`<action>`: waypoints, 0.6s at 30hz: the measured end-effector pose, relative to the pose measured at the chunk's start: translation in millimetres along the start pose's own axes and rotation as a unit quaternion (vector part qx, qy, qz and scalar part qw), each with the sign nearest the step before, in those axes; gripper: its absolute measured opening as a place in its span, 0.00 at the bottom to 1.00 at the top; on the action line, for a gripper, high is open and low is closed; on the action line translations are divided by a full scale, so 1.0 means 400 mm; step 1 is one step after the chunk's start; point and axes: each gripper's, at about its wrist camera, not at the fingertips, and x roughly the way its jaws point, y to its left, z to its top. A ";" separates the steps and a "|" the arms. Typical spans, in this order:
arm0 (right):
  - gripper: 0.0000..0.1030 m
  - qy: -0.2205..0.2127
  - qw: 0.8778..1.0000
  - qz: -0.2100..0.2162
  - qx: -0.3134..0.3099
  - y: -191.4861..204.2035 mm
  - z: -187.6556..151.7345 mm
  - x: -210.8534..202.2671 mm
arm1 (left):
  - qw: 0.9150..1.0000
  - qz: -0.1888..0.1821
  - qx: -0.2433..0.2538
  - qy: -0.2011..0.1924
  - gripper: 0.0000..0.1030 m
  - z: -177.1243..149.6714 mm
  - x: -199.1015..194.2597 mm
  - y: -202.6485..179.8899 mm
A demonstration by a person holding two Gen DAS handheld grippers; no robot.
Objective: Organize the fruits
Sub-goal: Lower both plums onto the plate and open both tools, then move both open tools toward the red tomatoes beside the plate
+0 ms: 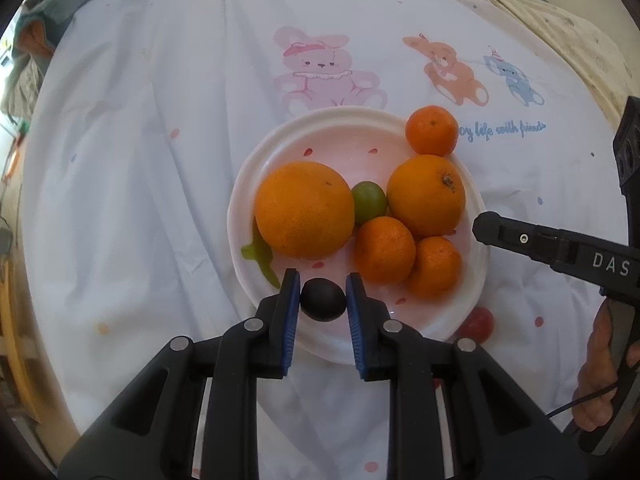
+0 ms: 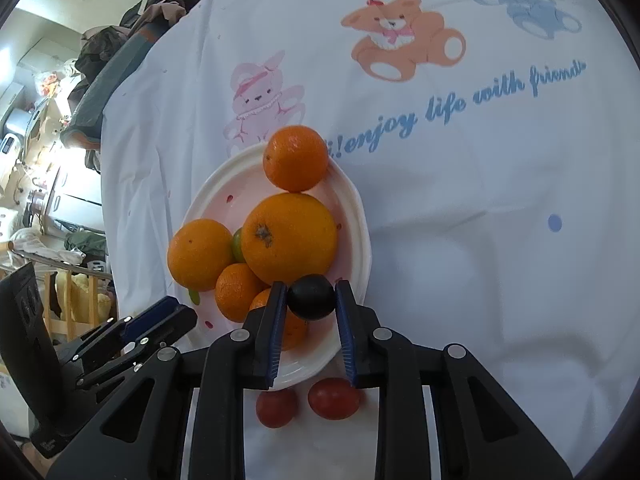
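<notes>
Left gripper [image 1: 322, 294] clamped on a small dark round plum [image 1: 322, 299] over the near rim of the white round plate [image 1: 256, 184]; right gripper [image 2: 311, 298] grips a second dark plum [image 2: 311, 297] above the plate's right edge. Lower each into bare plate beside the oranges [image 1: 305, 209], release gently so nothing rolls. Two red fruits [image 2: 334, 398] sit off the plate on the cloth.

Plate [image 1: 352, 120] sits on the cloth [image 1: 160, 140], holding five oranges [image 1: 304, 208]. Sixth orange [image 1: 431, 130] rests at its far rim. Two tomatoes [image 2: 334, 398] lie on the cloth beside the near rim.
</notes>
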 end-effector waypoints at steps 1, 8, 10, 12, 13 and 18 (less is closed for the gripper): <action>0.28 0.000 1.000 0.002 0.001 -0.001 0.001 0.000 | 1.000 -0.001 0.001 0.001 0.20 0.000 0.000 -0.001; 0.47 0.002 1.000 0.007 0.019 -0.009 0.003 0.001 | 1.000 0.011 -0.007 -0.021 0.79 0.008 -0.022 0.012; 0.60 -0.009 1.000 0.012 0.018 -0.001 0.005 -0.017 | 1.000 0.002 -0.011 -0.020 0.79 0.012 -0.026 0.013; 0.60 -0.018 1.000 0.006 0.012 0.009 0.005 -0.032 | 1.000 0.000 -0.008 -0.024 0.79 0.012 -0.035 0.010; 0.60 -0.019 1.000 0.007 0.010 0.013 0.005 -0.036 | 1.000 0.001 -0.006 -0.027 0.79 0.013 -0.039 0.007; 0.60 -0.025 1.000 0.008 0.008 0.023 0.003 -0.052 | 0.999 0.007 0.009 -0.048 0.79 0.007 -0.064 -0.005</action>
